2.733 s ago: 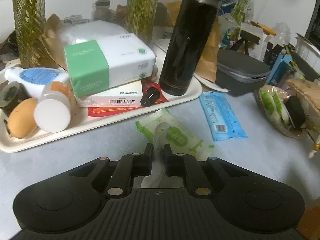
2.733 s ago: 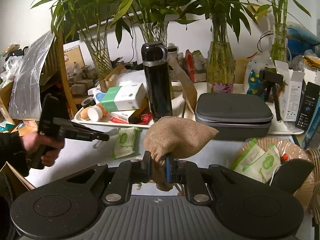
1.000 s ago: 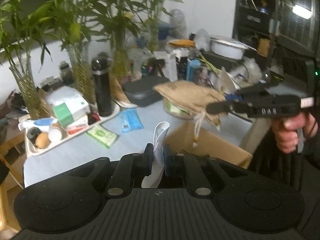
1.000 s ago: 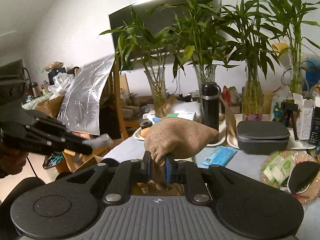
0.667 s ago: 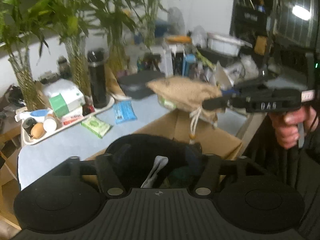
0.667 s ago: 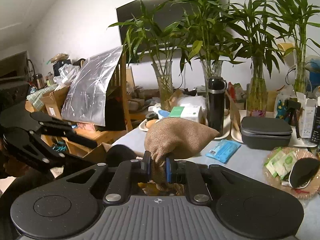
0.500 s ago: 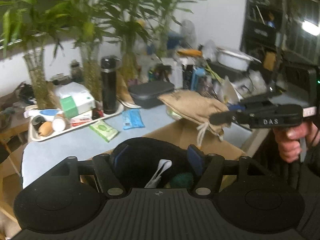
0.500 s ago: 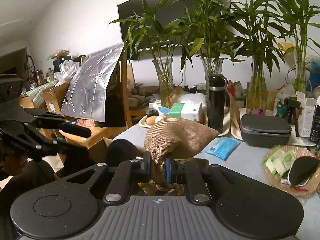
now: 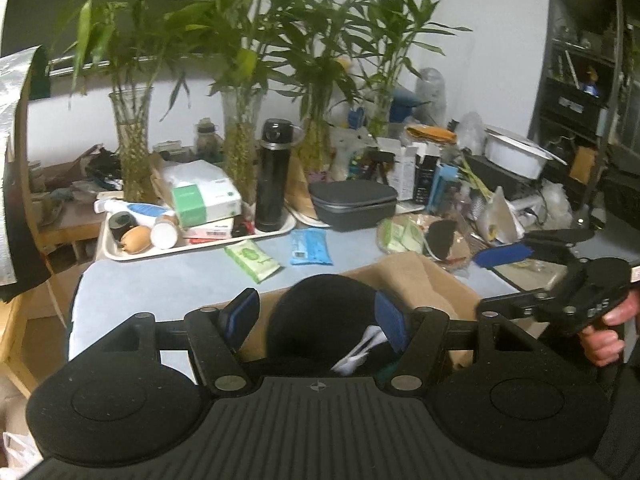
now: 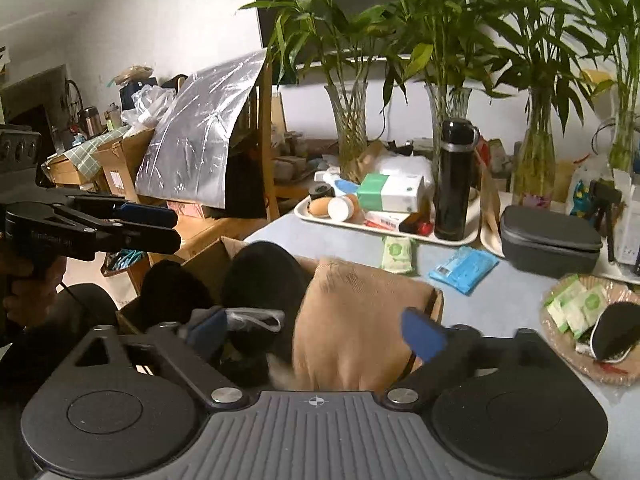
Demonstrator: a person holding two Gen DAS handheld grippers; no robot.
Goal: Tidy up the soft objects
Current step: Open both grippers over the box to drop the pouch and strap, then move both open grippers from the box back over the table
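A cluttered room: a pale blue-grey table stands against a white wall lined with bamboo stalks in glass vases, and a cardboard box sits open at the table's near edge.

The left gripper points down and forward over the box. Its jaws stand roughly half apart and hold nothing — they have just been opening. Below them in the box lie a black rounded cushion and a white strap-like piece. From the right wrist view, that gripper juts in from the left, gripped by a hand in shadow.

The right gripper also tilts down over the box, its jaws spread wide, having just been opening. The burlap bag sits between them, blurred, touching neither blue pad, its lower part within the box beside the black cushion. In the left wrist view the right gripper comes in from the right edge, with a hand around its grip.

The box rim lies just under both grippers, its far wall against the table edge. Beyond it the near strip of tabletop is open, save a green wipes pack and a blue wipes pack. Farther back stand a white tray with a black flask and a tissue pack, a grey zip case and a wicker basket at the right.
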